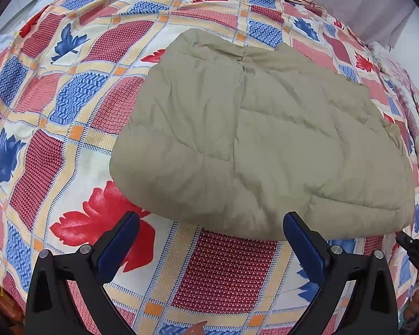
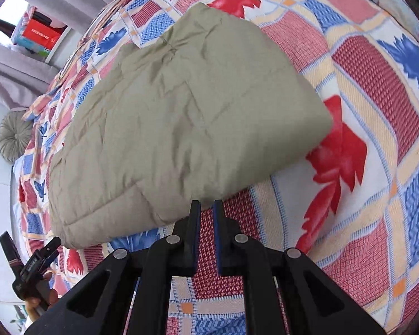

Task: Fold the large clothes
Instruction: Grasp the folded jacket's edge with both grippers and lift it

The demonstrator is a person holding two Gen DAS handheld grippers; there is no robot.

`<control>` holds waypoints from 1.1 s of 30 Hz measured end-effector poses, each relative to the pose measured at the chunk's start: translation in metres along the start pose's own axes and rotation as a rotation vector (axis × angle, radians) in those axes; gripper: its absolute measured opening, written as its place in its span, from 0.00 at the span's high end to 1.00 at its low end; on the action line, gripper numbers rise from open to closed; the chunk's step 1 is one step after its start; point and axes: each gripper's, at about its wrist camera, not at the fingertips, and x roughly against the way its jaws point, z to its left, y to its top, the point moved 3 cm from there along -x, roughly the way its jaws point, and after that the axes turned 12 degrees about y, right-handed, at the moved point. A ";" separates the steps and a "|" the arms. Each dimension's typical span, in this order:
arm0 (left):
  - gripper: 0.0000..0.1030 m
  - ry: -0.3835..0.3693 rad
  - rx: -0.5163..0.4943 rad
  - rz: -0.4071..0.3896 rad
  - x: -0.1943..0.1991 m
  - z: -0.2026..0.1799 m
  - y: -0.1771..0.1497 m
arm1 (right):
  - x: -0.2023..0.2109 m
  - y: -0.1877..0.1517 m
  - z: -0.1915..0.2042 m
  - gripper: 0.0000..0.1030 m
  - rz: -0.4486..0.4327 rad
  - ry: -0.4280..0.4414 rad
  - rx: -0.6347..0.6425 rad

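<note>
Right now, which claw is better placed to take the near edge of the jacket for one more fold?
Probably the left claw: it is open, right at the near edge of the beige jacket. The right claw is almost shut and must open first.

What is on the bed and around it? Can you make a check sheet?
Surface: bed cover, patterned with red and blue leaves.
Job's things: khaki padded garment, folded into a bundle, lying flat on the cover.
Clutter: round grey cushion at the bed's edge.
Grippers: left gripper open, empty; right gripper nearly shut, holding nothing.
Cables: nothing seen.
Surroundings: grey curtains; red box by the window.
</note>
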 end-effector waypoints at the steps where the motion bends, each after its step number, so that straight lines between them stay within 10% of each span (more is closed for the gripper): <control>1: 0.01 -0.010 0.006 0.011 -0.002 0.000 -0.001 | -0.001 -0.001 -0.001 0.91 0.002 0.006 -0.008; 5: 0.01 -0.078 0.067 0.070 -0.012 0.004 -0.005 | -0.005 -0.007 -0.004 0.84 0.006 0.040 -0.044; 9: 0.01 -0.120 0.150 0.095 -0.019 0.013 -0.008 | -0.005 -0.010 -0.010 0.35 -0.029 0.125 -0.120; 20: 0.01 -0.450 0.419 0.167 -0.058 0.035 -0.002 | -0.019 -0.012 -0.035 0.00 -0.102 0.333 -0.325; 32: 0.01 -0.406 0.467 0.141 -0.098 0.018 0.039 | -0.067 0.024 -0.037 0.00 -0.104 0.514 -0.439; 33: 0.13 -0.399 0.467 0.136 -0.099 0.016 0.041 | -0.073 0.028 -0.035 0.00 -0.101 0.518 -0.445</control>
